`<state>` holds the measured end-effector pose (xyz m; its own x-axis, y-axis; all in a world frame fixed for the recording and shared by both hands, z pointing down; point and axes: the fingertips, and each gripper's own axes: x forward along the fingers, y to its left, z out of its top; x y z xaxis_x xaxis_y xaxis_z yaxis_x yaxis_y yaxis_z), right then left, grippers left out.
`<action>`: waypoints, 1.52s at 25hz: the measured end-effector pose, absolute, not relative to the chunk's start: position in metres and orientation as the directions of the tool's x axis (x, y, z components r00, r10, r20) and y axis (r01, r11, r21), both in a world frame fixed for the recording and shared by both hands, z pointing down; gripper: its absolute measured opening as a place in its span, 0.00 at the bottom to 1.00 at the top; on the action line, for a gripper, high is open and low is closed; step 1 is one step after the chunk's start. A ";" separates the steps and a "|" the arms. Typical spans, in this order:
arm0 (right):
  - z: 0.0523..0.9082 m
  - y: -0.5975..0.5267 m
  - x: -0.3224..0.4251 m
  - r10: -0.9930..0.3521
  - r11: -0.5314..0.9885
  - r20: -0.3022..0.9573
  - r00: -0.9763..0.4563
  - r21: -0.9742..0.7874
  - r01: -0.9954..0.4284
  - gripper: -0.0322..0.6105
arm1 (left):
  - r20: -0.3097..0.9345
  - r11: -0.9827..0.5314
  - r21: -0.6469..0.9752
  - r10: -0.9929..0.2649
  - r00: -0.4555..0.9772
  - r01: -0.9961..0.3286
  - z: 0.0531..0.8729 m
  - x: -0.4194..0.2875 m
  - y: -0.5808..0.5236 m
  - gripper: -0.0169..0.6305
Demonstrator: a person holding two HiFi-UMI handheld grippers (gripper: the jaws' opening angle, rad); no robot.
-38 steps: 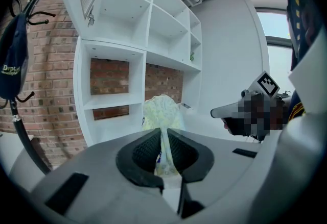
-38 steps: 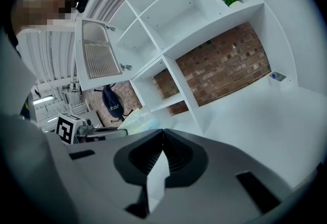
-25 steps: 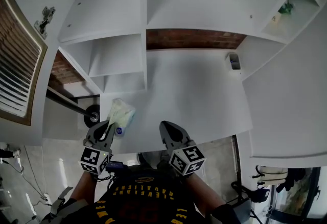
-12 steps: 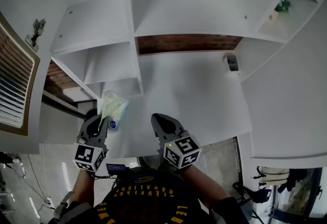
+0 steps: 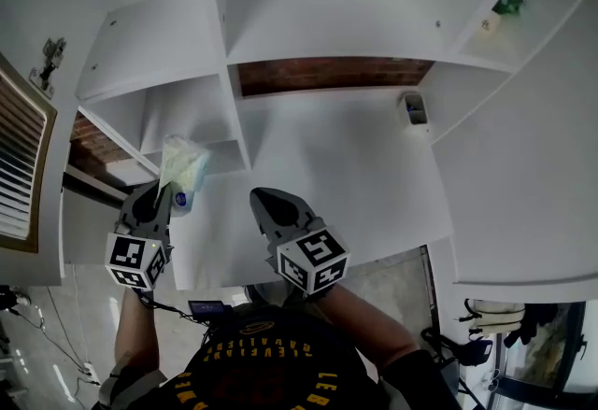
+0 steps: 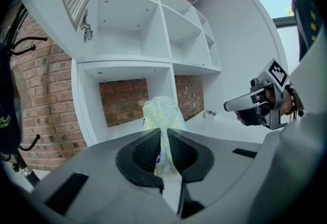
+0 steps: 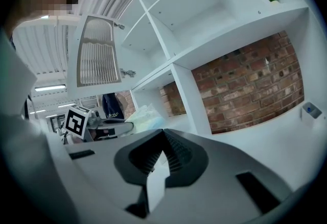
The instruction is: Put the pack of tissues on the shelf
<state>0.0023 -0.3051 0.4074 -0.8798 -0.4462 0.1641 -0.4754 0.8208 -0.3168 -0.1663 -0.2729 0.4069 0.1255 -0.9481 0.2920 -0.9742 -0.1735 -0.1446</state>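
Observation:
The pack of tissues (image 5: 182, 167) is a soft pale green-white packet. My left gripper (image 5: 157, 198) is shut on its near end and holds it up in the air. In the left gripper view the pack (image 6: 162, 113) stands between the pads (image 6: 162, 133), in front of the lowest left cubby (image 6: 122, 100) of the white shelf unit (image 5: 192, 109), which has a brick back. My right gripper (image 5: 264, 205) hovers over the white counter (image 5: 346, 175) just right of the left one, shut and empty (image 7: 164, 139). It sees the pack (image 7: 144, 117) to its left.
A small grey holder (image 5: 414, 108) stands on the counter near the right wall. A green plant (image 5: 509, 3) sits in an upper right cubby. A louvered door (image 5: 14, 165) hangs open at the far left. Coat hooks (image 6: 20, 47) are on the brick wall left of the shelf.
My left gripper has carried the pack up and to the left, closer to the low left cubby. The right gripper has drifted left with it.

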 end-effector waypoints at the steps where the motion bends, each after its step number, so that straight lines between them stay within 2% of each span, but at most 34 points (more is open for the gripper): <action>1: 0.405 -0.307 0.001 -0.444 0.823 0.159 -0.882 -0.316 -0.472 0.06 | 0.289 -0.168 -0.150 -0.950 0.120 -0.974 0.404 -0.168 -0.278 0.07; 15: 0.392 -0.328 -0.021 -0.437 0.837 0.126 -0.891 -0.305 -0.454 0.06 | 0.303 -0.161 -0.183 -0.948 0.100 -0.970 0.396 -0.185 -0.334 0.07; 38: 0.417 -0.347 -0.023 -0.441 0.815 0.178 -0.880 -0.330 -0.475 0.06 | 0.369 -0.140 -0.258 -0.929 0.037 -0.956 0.411 -0.227 -0.415 0.07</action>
<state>-0.0233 -0.3468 0.4169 -0.8798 -0.4407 0.1783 -0.4754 0.8154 -0.3304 -0.2269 -0.4154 0.4109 0.0366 -0.9288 0.3687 -0.9561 -0.1399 -0.2576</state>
